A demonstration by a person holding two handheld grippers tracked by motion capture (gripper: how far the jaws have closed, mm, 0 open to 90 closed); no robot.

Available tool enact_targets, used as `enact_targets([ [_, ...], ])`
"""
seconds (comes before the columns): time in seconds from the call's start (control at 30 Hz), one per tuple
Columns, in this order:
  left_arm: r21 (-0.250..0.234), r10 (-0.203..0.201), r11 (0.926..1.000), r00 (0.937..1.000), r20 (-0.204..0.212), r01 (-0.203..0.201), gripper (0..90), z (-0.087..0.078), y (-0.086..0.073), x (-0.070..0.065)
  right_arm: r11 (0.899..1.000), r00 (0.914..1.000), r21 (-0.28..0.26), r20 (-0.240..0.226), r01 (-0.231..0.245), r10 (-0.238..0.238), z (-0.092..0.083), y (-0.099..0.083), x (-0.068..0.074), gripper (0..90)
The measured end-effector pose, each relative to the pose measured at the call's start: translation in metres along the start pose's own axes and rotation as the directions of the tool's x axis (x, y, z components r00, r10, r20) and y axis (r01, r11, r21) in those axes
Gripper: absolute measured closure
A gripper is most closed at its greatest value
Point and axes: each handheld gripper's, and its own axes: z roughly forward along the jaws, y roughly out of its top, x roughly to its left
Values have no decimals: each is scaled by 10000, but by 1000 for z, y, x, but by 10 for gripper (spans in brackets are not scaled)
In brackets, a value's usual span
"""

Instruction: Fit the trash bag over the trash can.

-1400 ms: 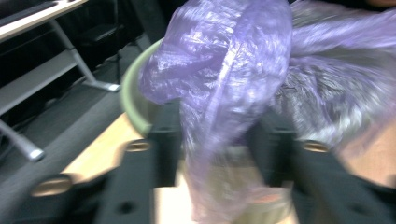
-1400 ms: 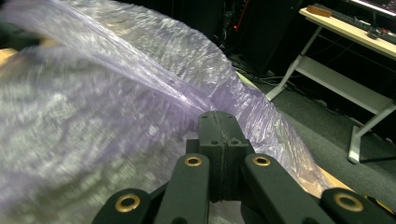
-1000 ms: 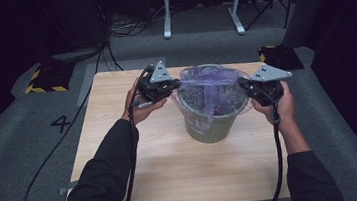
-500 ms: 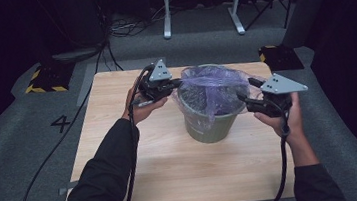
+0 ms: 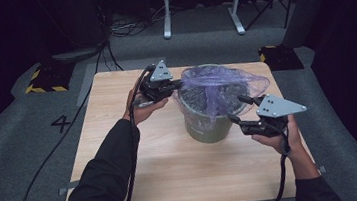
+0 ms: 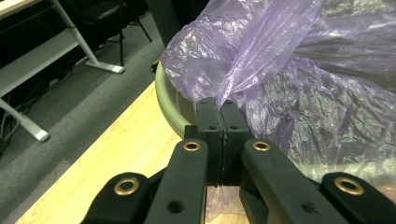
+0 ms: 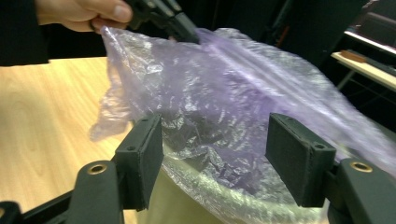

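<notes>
Fitting a liner to a bin, seen from above and along each gripper. A grey-green bin [image 5: 208, 120] stood upright near the centre of the table [image 5: 125, 186], a purple plastic bag [image 5: 215, 84] draped over and into its mouth.

Risk. The left gripper [image 5: 177, 84], at the bin's 10 o'clock rim, was clamped together on a gathered fold of the bag [image 6: 243, 70]; in the left gripper view the film ran taut from the closed pads. The thin film would probably tear or slip from that single pinch if it were pulled harder. The right gripper [image 5: 240, 108], at the rim's 4 o'clock, had just been opening: its jaws stood apart, the bag [image 7: 210, 107] and the bin's rim [image 7: 219, 196] lay ahead between them, and the pads pressed on nothing. With that side released, the loose film could slide back into the bin. A push against the wall might tip or shift so light a container. Closing the open jaws too low could catch the rim as well as the film.

Pose. The left forearm entered from 6 o'clock and angled toward 12, the hand [image 5: 142, 112] under its gripper, jaws roughly level and pointing toward 3 o'clock. The right hand [image 5: 278, 137] sat low at 4 o'clock, jaws aimed toward 10 o'clock at the rim.
</notes>
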Motion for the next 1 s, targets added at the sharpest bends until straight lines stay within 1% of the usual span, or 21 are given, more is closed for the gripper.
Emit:
enact_targets([
  [0.03, -13, -21, 10000, 10000, 25, 21, 893, 0, 0, 0, 10000, 9999, -68, -98, 41, -42, 1, 0, 2, 345],
  [0.07, -4, -24, 10000, 10000, 42, 24, 893, 0, 0, 0, 9998, 9993, -198, -356, 79, -86, 1, 1, 4, 344],
  [0.1, 17, 0, 10000, 10000, 23, 0, 894, 0, 0, 0, 9997, 9992, -188, -385, 133, -141, 2, 1, 7, 344],
  [0.13, 16, -2, 10000, 10000, 20, 2, 894, 0, 0, -1, 9998, 9994, -82, -282, 200, -202, 4, 2, 9, 338],
  [0.2, 9, -28, 10000, 10000, 55, 28, 893, 0, -1, -1, 9995, 9991, 47, -286, 319, -318, 8, 3, 11, 338],
  [0.27, 12, -6, 10000, 10000, 61, 6, 893, 1, -2, -2, 9995, 9997, 224, 106, 202, -204, 14, 3, 10, 381],
  [0.3, 7, -41, 10000, 10000, 81, 41, 894, 1, -2, -2, 9997, 9997, 242, 222, 67, -73, 16, 2, 8, 423],
  [0.33, 7, -44, 10000, 9999, 112, 44, 894, 1, -2, -1, 9996, 9993, 283, 368, -4, -7, 18, 2, 7, 497],
  [0.37, -4, -61, 10000, 9999, 96, 61, 893, 1, -2, -1, 9993, 9984, 380, 564, 22, -43, 20, 1, 7, 628],
  [0.4, -30, -90, 10000, 9999, 101, 90, 893, 1, -2, -1, 9990, 9979, 450, 644, 83, -112, 21, 0, 7, 710],
  [0.47, -48, -139, 9999, 9999, 89, 139, 894, 1, -3, 0, 9991, 9982, 416, 594, 43, -67, 21, -2, 6, 867],
  [0.5, -41, -174, 9998, 9998, 71, 175, 894, 1, -4, 1, 9992, 9983, 403, 587, 17, -41, 19, -4, 6, 899],
  [0.6, -11, -272, 9996, 9996, 18, 272, 894, 0, -7, 3, 9993, 9994, 367, 340, -84, 72, 9, -10, 8, 900],
  [0.63, 15, -283, 9996, 9996, 1, 283, 894, 0, -7, 4, 9997, 9992, 238, 400, -84, 75, 4, -13, 9, 900],
  [0.67, 10, -343, 9994, 9994, -4, 343, 894, 0, -8, 4, 9997, 9996, 218, 251, -137, 131, -1, -15, 10, 900],
  [0.7, -7, -361, 9993, 9993, 32, 361, 894, -1, -9, 5, 9995, 9998, 295, 169, -80, 75, -5, -18, 12, 900],
  [0.77, 36, -406, 9992, 9992, -2, 406, 895, -1, -10, 5, 9996, 9999, 285, 117, 38, -41, -13, -23, 15, 900],
  [0.83, 51, -460, 9989, 9989, 4, 460, 895, 0, -11, 6, 9997, 9999, 227, -127, -82, 85, -20, -28, 17, 900],
  [0.93, 106, -466, 9989, 9989, -63, 466, 895, 1, -11, 7, 9983, 9991, 582, -412, -80, 104, -22, -41, 21, 900],
  [1.0, 203, -490, 9986, 9987, -105, 492, 895, 4, -12, 9, 9951, 9990, 985, -429, -79, 121, -17, -52, 21, 900],
])
